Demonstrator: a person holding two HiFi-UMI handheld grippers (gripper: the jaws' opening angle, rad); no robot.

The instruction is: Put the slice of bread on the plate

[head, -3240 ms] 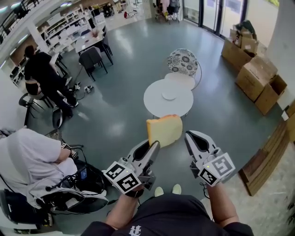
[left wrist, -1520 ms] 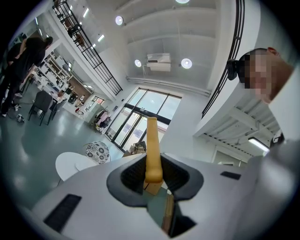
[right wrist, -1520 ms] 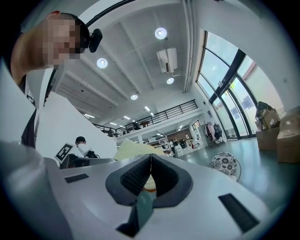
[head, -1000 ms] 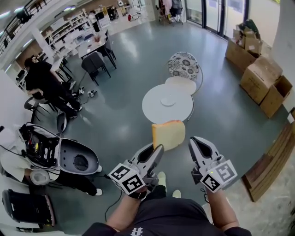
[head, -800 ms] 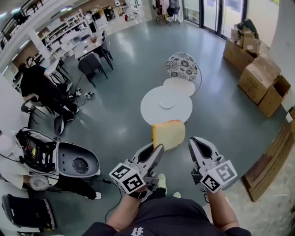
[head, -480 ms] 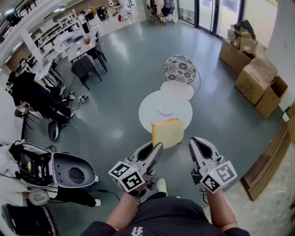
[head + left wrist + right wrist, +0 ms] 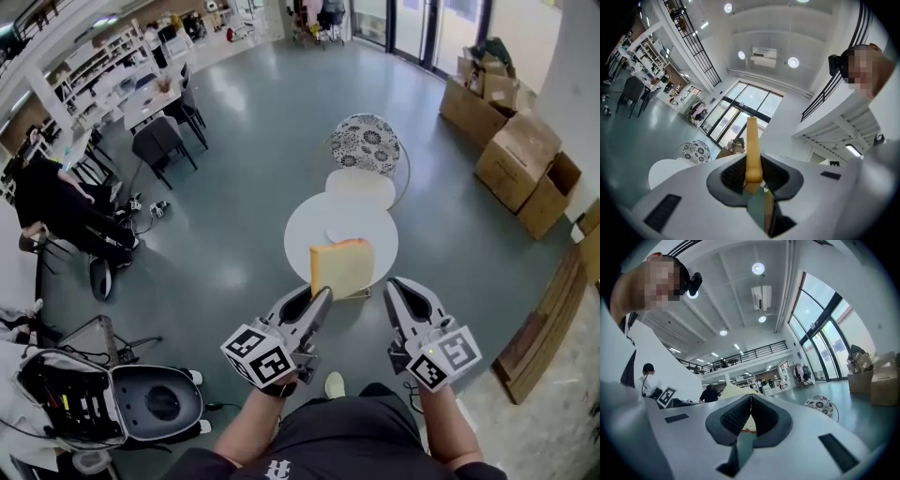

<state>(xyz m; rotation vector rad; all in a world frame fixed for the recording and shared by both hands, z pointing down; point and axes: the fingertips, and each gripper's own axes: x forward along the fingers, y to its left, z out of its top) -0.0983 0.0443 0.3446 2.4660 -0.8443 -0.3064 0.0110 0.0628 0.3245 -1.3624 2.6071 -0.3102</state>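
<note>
My left claw is clamped on the lower corner of the pale yellow square slice of bread. In the left gripper view the slice stands edge-on between the jaws, which press on both its faces. The right claw carries nothing, and in its own view the jaws meet in a closed line.

What matters is how the slice sits against the round white tabletop. It hangs upright in the air over the near rim, its crust edge on top and its broad face toward me. The small white plate lies at the tabletop's centre, straight beyond the bread and below it, half hidden behind the crust. A patterned round chair stands on the tabletop's far side.

The left claw is the one in line with the plate. I judge the next move to be a forward carry past the near rim, followed by tipping the slice flat before the jaws part.
</note>
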